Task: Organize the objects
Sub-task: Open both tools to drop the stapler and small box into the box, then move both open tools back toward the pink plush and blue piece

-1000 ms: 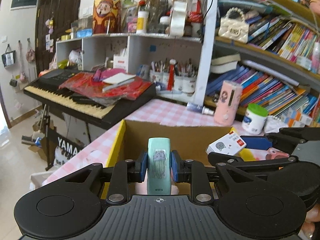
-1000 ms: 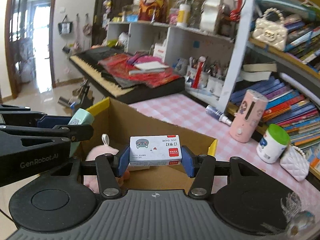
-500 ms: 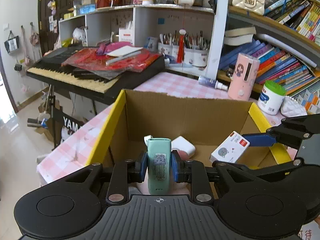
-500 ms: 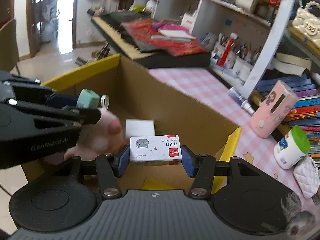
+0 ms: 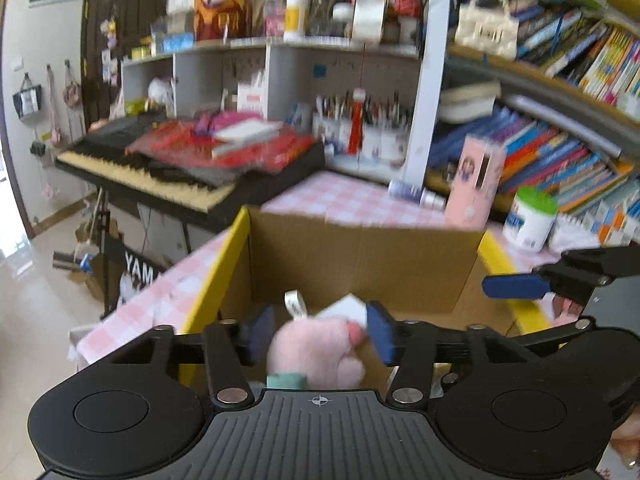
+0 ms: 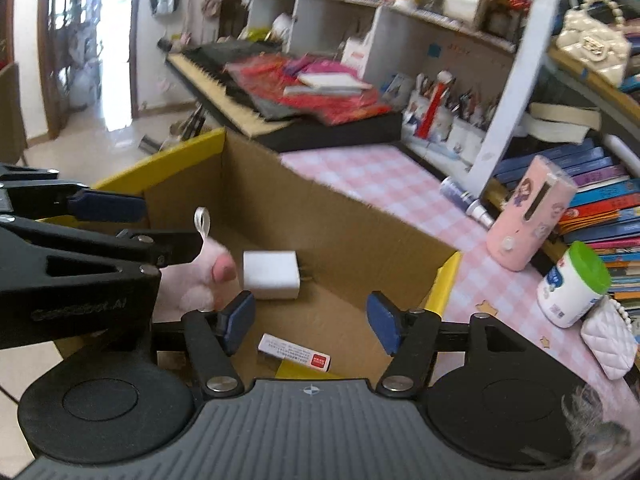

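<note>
Both tools, left [image 5: 316, 336] and right [image 6: 310, 322], have dropped their loads: jaws opening, empty. Staple box [image 6: 295, 352] and teal case [image 5: 286, 381] lie inside cardboard box [image 6: 360, 216]; pink cylinder [image 6: 528, 216] and jar [image 6: 572, 286] remain on worktop [image 6: 384, 184].

A pink-checked tablecloth [image 6: 384, 184] covers the table beside a black keyboard [image 5: 176, 176] on its stand, grey cubby shelves [image 5: 256, 76] and a crowded bookshelf [image 5: 560, 128] line the back wall, bags hang on the pale wall [image 5: 24, 92], and daylight from a doorway [image 6: 114, 40] gleams on the glossy floor [image 6: 100, 148].
</note>
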